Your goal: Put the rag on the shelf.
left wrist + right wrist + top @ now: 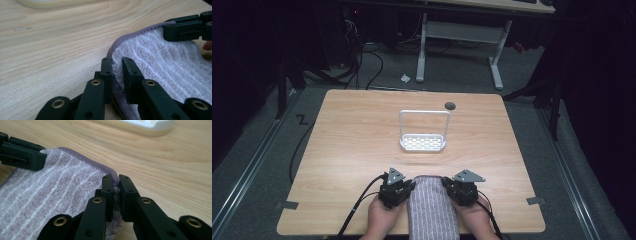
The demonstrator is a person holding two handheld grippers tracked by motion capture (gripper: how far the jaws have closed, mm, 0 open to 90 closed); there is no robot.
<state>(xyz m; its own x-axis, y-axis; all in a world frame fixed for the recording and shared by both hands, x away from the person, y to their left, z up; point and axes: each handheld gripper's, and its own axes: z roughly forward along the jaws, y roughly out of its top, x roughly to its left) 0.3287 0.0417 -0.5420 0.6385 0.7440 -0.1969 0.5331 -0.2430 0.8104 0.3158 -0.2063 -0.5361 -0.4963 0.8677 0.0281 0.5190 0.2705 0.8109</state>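
1. Your towel (432, 207) lies at the near edge of the table (352, 145), midway between left and right, with its near end hanging over the edge towards you. It is a striped lilac terry cloth with a sewn hem running round it.

2. Your left gripper (408, 185) sits at the towel's far left corner. In the left gripper view the jaws straddle the hemmed edge (115, 82); the outer jaw lies against the hem, the inner one seems just to touch the pile. Count it as a light pinch on the towel, not a firm clamp.

3. Your right gripper (449, 186) sits at the far right corner. In the right gripper view the jaws are squeezed tight on the hem (116, 195), with the cloth bunched between the pads. That corner is properly grasped.

4. Expect the towel to be light, soft and limp. It will sag and fold between the two corners as soon as you lift it, and the hanging end will likely drag over the table edge.

5. The hem is the right place to take hold: it is thicker and firmer than the pile, so it should slip less. I judge the left grip worth tightening before you pull.

6. The white rack (423, 131) stands well apart, farther up the table, with an upright hoop over a perforated base.

7. No brand, label or writing can be read on the towel, the rack or the table.
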